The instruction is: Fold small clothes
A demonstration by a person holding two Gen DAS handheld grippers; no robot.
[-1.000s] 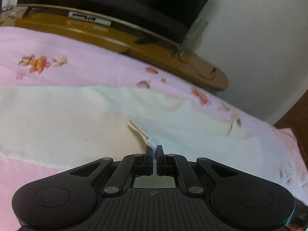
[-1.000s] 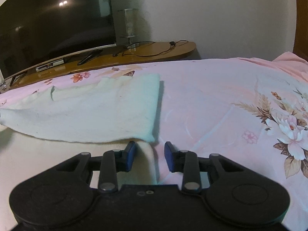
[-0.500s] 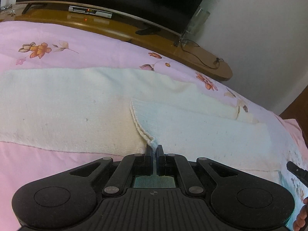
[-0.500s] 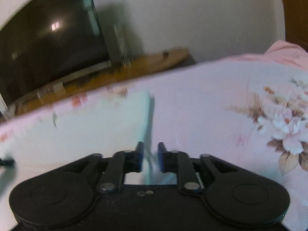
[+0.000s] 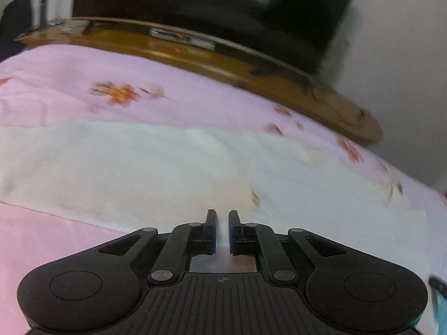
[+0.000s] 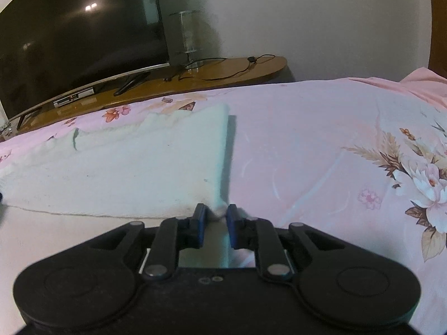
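Two views look forward along handheld grippers over a pink floral bedsheet (image 6: 321, 145), with a cream knitted cloth (image 5: 145, 167) spread flat across it. In the left wrist view, which is blurred, the cloth fills the middle band of the frame from the left edge to the lower right. The left gripper (image 5: 222, 217) sits at bottom centre with its jaws slightly apart and nothing visibly between them; a narrow strip of cloth shows through the gap, so it appears to have let go of the edge it laid down. In the right wrist view the cloth lies in the left half of the frame, its folded upper layer ending in a straight edge near centre. The right gripper (image 6: 215, 214) at bottom centre has just been closing, and a bunched corner of the cloth sits pinched between its blue pads, probably to anchor or lift that corner for the next fold. Behind the bed, across the upper left of both frames, stand a dark television (image 6: 78, 33) and a curved wooden shelf (image 6: 223, 69) with a trailing cable. The fold looks partly done.
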